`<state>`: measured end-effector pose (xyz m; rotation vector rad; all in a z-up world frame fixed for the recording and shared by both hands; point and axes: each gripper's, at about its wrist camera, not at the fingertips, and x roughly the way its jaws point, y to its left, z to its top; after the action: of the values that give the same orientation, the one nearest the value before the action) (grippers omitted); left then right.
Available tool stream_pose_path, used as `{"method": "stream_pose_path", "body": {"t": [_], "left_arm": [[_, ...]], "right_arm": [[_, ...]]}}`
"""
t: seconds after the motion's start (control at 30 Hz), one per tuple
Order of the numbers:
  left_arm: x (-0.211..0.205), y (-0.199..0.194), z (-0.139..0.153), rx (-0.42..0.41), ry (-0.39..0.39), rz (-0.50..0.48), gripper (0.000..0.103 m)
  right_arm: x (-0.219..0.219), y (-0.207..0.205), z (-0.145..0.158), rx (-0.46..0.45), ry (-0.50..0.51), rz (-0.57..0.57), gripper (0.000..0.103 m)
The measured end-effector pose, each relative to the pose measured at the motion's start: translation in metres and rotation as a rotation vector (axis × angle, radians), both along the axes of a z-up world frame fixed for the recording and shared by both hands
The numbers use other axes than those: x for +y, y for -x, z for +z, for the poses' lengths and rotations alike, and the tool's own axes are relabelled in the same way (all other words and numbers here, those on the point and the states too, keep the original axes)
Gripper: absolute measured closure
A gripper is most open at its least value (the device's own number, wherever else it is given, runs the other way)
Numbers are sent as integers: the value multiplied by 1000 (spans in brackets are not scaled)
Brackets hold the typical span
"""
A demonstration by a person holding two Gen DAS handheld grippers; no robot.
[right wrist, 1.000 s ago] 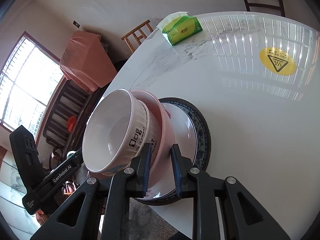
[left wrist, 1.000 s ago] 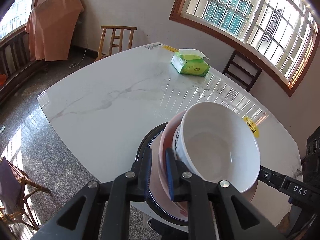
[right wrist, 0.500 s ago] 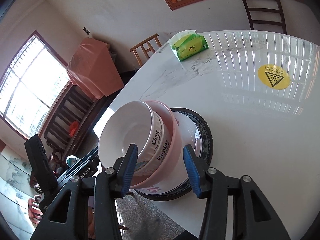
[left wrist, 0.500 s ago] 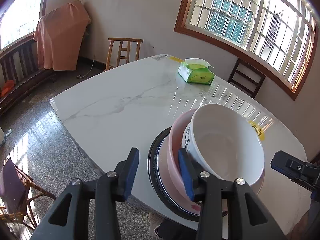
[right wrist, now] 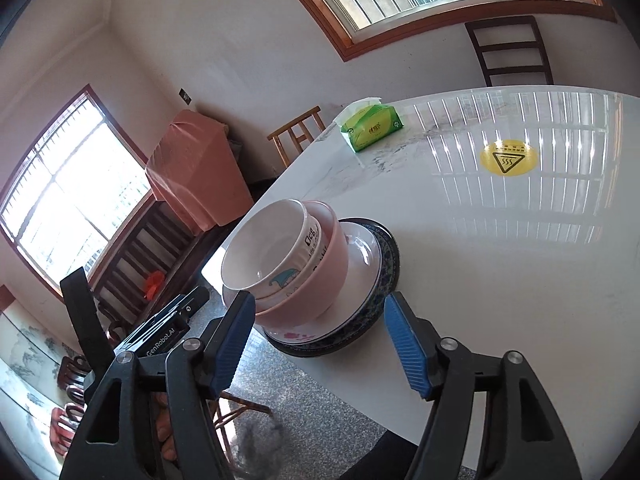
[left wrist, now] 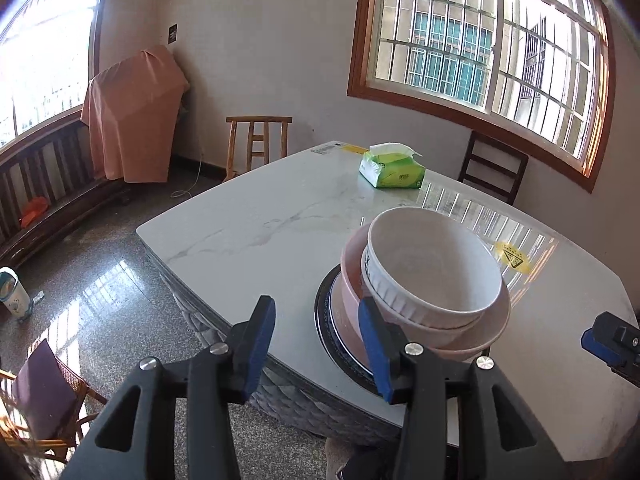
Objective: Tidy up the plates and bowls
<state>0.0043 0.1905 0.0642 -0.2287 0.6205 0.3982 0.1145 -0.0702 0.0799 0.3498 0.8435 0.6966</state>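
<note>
Porcelain stack (left wrist: 424, 292), near table (left wrist: 280, 232) edge: white bowl (right wrist: 272, 248) in pink bowl (right wrist: 316, 280) on plates (right wrist: 360, 280). Left gripper (left wrist: 316, 344) and right gripper (right wrist: 320, 344), earlier clamped on rims, now opening, empty, clear of it. Stacking apparently complete.

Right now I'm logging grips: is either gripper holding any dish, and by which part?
Nothing is held. Both sets of jaws are opening, clear of the stacked bowls and plates.

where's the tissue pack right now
The green tissue pack lies at the table's far end, beyond the bowl stack, near the wooden stool.
</note>
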Motion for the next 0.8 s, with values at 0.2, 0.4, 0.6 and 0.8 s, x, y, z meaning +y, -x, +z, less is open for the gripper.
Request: {"method": "stream_pose_path", "body": {"t": [0.2, 0.4, 0.6, 0.8], "left_arm": [[-21, 15, -2, -9, -25, -20, 59], [-52, 17, -12, 7, -51, -64, 59], [-79, 20, -24, -38, -66, -113, 59], [-90, 39, -35, -160, -98, -63, 59]], "right_arm": [[-48, 11, -8, -36, 56, -133, 33], [-90, 18, -18, -30, 52, -237, 33], [-80, 48, -8, -205, 100, -287, 31], [-42, 90, -6, -439, 155, -336, 4]]}}
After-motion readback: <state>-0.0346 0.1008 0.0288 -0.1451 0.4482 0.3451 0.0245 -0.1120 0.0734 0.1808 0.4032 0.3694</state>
